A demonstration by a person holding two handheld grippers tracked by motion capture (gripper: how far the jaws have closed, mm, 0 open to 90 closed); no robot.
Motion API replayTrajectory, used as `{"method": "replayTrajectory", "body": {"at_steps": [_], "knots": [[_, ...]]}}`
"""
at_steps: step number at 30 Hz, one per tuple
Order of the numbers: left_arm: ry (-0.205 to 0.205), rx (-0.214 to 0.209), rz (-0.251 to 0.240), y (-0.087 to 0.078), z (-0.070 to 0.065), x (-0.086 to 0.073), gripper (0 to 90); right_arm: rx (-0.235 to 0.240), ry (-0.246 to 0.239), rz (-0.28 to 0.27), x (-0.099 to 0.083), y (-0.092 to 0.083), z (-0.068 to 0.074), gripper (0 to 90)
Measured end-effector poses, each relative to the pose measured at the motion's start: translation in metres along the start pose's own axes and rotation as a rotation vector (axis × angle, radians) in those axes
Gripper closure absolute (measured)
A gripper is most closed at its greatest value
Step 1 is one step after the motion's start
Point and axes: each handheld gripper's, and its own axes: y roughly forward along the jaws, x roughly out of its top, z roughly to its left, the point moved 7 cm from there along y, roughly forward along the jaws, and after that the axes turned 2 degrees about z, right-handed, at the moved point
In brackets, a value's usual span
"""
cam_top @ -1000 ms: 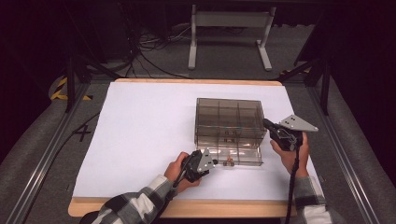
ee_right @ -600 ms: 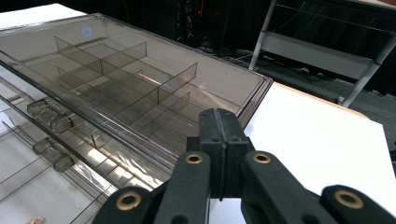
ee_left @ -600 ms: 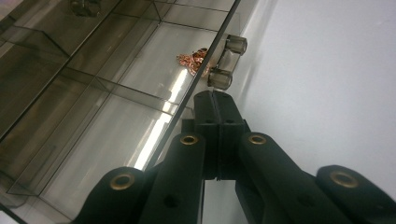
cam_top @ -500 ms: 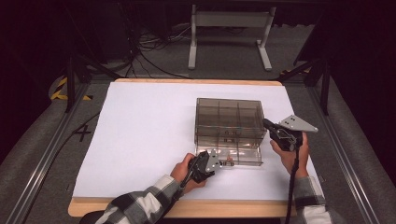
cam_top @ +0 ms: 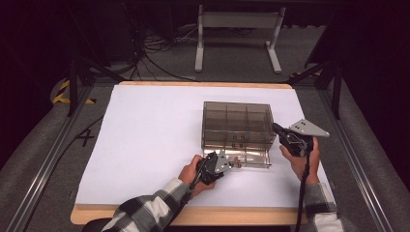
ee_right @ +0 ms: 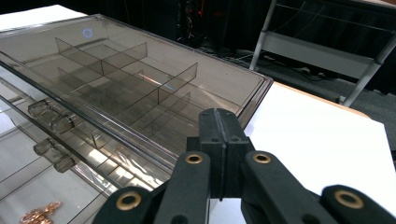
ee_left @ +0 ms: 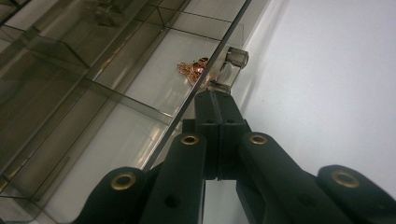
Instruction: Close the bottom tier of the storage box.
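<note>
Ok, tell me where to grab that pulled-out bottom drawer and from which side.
Take the clear handle on the bottom drawer front, coming from the person's side. It juts out from the flat front panel, so jaws can likely close around it. The left gripper sits shut beside it.

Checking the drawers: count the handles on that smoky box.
3. Upper handle and middle handle sit stacked on the box front; the lowest handle fronts the pulled-out drawer, by the left tool. Others may be hidden.
</note>
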Motion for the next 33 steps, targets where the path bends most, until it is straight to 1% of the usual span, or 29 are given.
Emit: {"method": "replayTrajectory", "body": {"at_steps": [8,10,13,14,15,17,19,20,22,25,28,32,33], "knots": [[0.008,0.021,0.009,0.003,0.008,0.002,89.8,-0.001,-0.002,0.000,0.000,0.000,0.000,90.0],[0.003,0.026,0.011,0.005,0.011,0.003,89.8,-0.001,-0.002,0.000,0.000,0.000,0.000,90.0],[0.009,0.030,0.011,0.007,0.013,0.004,89.8,0.003,0.000,-0.002,0.000,0.000,0.000,90.0],[0.011,0.037,0.011,0.008,0.015,0.005,89.8,0.003,0.000,-0.002,0.000,0.000,0.000,90.0],[0.012,0.032,0.014,0.008,0.016,0.006,89.8,0.003,-0.002,-0.003,0.000,0.000,0.000,90.0],[0.016,0.044,0.015,0.009,0.018,0.007,89.8,0.004,-0.001,-0.002,0.000,0.000,0.000,90.0],[0.013,0.043,0.011,0.011,0.020,0.008,89.8,0.006,-0.001,-0.002,0.000,0.000,0.000,90.0],[0.004,0.039,0.014,0.011,0.020,0.007,89.8,0.006,-0.001,-0.002,0.000,0.000,0.000,90.0],[0.013,0.053,0.003,0.012,0.023,0.009,89.8,0.005,-0.002,-0.002,0.000,0.000,0.000,90.0],[0.004,0.053,0.000,0.013,0.026,0.010,89.8,0.005,-0.003,-0.001,0.000,0.000,0.000,90.0],[0.004,0.061,-0.001,0.014,0.029,0.010,89.8,0.006,-0.002,-0.001,0.000,0.000,0.000,90.0],[0.014,0.068,0.000,0.016,0.031,0.010,89.8,0.006,-0.002,-0.001,0.000,0.000,0.000,90.0],[0.009,0.069,0.002,0.016,0.032,0.010,89.8,0.007,-0.003,-0.002,0.000,0.000,0.000,90.0]]}}
